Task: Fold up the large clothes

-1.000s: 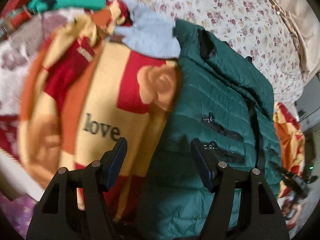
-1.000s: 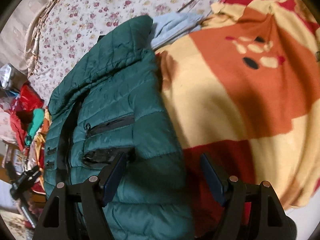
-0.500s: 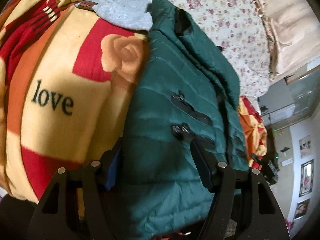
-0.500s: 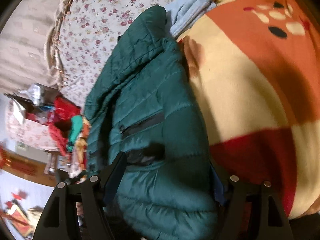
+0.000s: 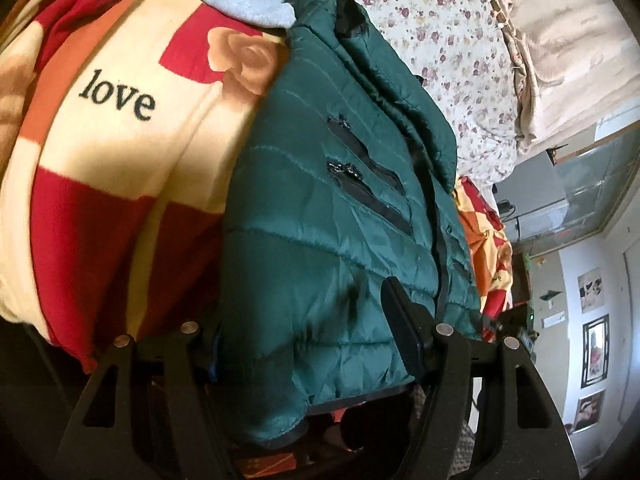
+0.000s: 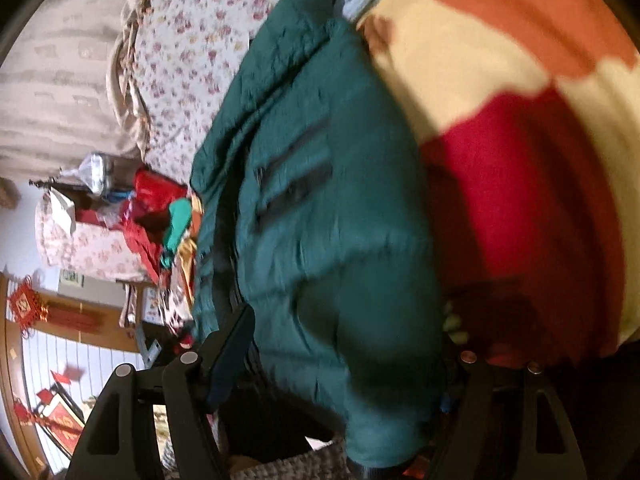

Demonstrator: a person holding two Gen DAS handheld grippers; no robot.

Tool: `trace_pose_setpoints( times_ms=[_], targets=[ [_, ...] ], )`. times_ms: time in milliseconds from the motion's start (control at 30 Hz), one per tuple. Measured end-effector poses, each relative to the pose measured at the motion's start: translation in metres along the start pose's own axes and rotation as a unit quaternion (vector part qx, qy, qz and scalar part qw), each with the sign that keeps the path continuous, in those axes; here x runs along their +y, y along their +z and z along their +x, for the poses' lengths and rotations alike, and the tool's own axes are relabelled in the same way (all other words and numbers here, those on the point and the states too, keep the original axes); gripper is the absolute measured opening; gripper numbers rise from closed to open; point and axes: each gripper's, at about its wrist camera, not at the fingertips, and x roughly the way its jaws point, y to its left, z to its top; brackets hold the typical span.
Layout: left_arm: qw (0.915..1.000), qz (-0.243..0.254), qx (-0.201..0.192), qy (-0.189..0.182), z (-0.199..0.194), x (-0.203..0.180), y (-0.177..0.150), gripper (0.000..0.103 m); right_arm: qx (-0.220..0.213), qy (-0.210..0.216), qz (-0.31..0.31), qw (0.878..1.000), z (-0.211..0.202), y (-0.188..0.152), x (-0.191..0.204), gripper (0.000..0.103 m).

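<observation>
The dark green quilted puffer jacket (image 5: 320, 216) lies lengthwise on the bed, half on the red, cream and orange fleece blanket printed with "love" (image 5: 100, 128) and half toward the floral bedsheet (image 5: 452, 40), its hem bulging over the bed's near edge. The left gripper (image 5: 308, 344) straddles that hem with its jaws fairly wide; one finger (image 5: 404, 328) shows beside the fabric, the other is buried behind it, and no pad visibly presses. The right gripper (image 6: 344, 364) also has the hem between its jaws, which are closing; its far finger is hidden by the puffy cloth and the view is blurred, so I cannot tell whether it bites yet. The likely trouble is a shallow pinch: the slick, springy padding could squirt out of either grip on lifting, leaving one corner behind and skewing the fold. A jaw may also snag the blanket beneath and drag it along, or catch the open black pocket zips (image 5: 364, 176).
</observation>
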Motion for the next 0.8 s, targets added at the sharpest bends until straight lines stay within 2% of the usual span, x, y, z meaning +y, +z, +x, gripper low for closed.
trace_pose_setpoints(
  times_ms=[100, 167, 233, 300, 333, 367, 433, 600, 800],
  targets=[
    [0.9998, 0.005, -0.007, 0.020, 0.003, -0.005, -0.004, 0.066, -0.003, -0.021, -0.007, 1.000, 0.012, -0.009, 0.003, 0.066],
    [0.9987, 0.022, -0.009, 0.044, 0.005, -0.013, -0.006, 0.066, -0.005, -0.017, -0.008, 1.000, 0.016, -0.010, 0.008, 0.061],
    [0.9965, 0.043, -0.006, 0.072, 0.008, -0.019, -0.008, 0.065, -0.006, -0.030, -0.018, 0.999, 0.018, -0.010, 0.014, 0.050],
    [0.9906, 0.054, -0.006, 0.126, 0.010, -0.026, -0.009, 0.042, -0.009, -0.049, -0.032, 0.998, 0.018, -0.010, 0.021, 0.038],
    [0.9895, 0.053, -0.007, 0.134, 0.007, -0.026, -0.008, 0.024, -0.013, -0.055, -0.038, 0.998, 0.016, -0.010, 0.025, 0.031],
    [0.9899, 0.049, -0.010, 0.132, 0.004, -0.027, -0.007, 0.015, -0.018, -0.056, -0.043, 0.997, 0.013, -0.011, 0.027, 0.028],
    [0.9928, 0.035, -0.022, 0.112, -0.010, -0.032, -0.002, 0.012, -0.028, -0.049, -0.053, 0.997, 0.004, -0.011, 0.036, 0.020],
    [0.9929, 0.049, -0.058, 0.091, -0.043, -0.056, -0.003, 0.011, -0.057, -0.015, -0.087, 0.994, -0.025, -0.015, 0.068, 0.016],
    [0.9929, 0.059, -0.084, 0.060, -0.081, -0.072, -0.019, 0.011, -0.073, 0.006, -0.130, 0.989, -0.061, -0.041, 0.097, 0.016]
  ],
)
